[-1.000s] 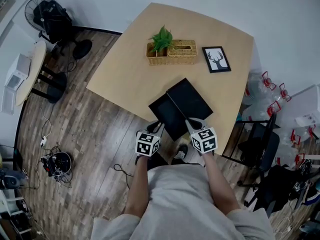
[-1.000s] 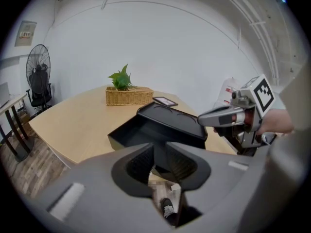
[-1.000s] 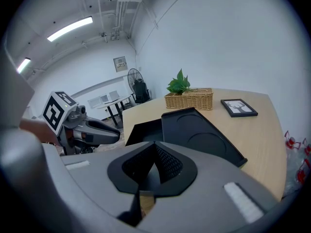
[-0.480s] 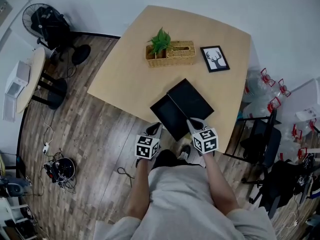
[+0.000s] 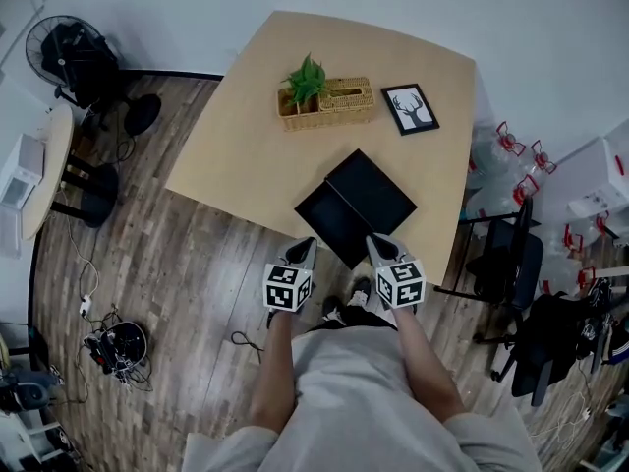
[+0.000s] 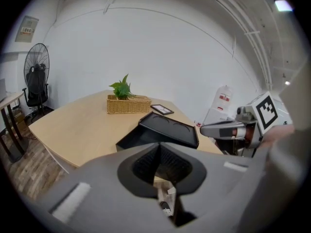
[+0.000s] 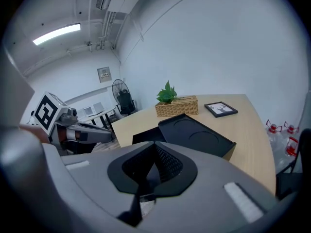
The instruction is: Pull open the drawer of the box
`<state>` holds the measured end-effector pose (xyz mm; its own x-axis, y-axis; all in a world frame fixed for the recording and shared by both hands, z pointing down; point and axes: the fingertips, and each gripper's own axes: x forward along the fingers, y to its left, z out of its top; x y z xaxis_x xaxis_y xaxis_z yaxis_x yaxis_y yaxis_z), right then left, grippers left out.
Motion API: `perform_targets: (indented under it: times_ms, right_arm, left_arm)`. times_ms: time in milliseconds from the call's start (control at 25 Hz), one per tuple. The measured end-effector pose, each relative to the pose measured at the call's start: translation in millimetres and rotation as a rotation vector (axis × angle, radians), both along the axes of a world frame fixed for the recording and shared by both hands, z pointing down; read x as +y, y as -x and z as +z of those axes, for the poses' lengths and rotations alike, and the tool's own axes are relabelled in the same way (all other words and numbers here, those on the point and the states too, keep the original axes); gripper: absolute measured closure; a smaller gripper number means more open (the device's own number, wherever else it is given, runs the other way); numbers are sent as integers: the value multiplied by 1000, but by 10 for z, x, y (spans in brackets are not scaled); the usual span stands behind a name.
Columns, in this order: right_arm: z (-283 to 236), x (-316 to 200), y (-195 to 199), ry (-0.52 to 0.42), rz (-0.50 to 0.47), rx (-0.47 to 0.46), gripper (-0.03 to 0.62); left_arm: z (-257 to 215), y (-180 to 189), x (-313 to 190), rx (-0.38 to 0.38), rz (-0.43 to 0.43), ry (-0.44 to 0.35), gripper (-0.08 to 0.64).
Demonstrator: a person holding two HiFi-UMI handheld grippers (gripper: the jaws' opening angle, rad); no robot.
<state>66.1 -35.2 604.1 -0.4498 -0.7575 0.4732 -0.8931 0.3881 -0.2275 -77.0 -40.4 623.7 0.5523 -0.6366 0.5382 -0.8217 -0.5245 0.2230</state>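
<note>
I have both forearms stretched forward, side by side, level with each other. The left gripper (image 5: 302,248) and right gripper (image 5: 379,245) point at the near edge of the table (image 5: 246,146). Both pairs of jaws are closed together with nothing between them. The black box (image 5: 373,191) lies near that edge, just ahead of the right gripper and apart from it. Its drawer (image 5: 327,222) sticks out on the left, ahead of the left gripper.

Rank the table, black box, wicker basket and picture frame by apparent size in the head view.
1. table
2. black box, with its drawer out
3. wicker basket
4. picture frame
All three sit on one tabletop, so nearness hardly skews the order.
</note>
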Motion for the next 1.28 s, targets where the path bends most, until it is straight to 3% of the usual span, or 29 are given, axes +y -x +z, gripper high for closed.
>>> perform_targets:
  times_ms: [200,720,1280]
  right_arm:
    - [-12,203,31,-39,87,-18,591]
    - [134,567,81,-39,137,1,591]
    - [82,553,153,-60,113,10,591]
  left_arm:
    - [-17,32,97,24,4,-1,506]
    - [91,89,383,48,26,-12,505]
    - [-4,99,332,96,12,-39,505]
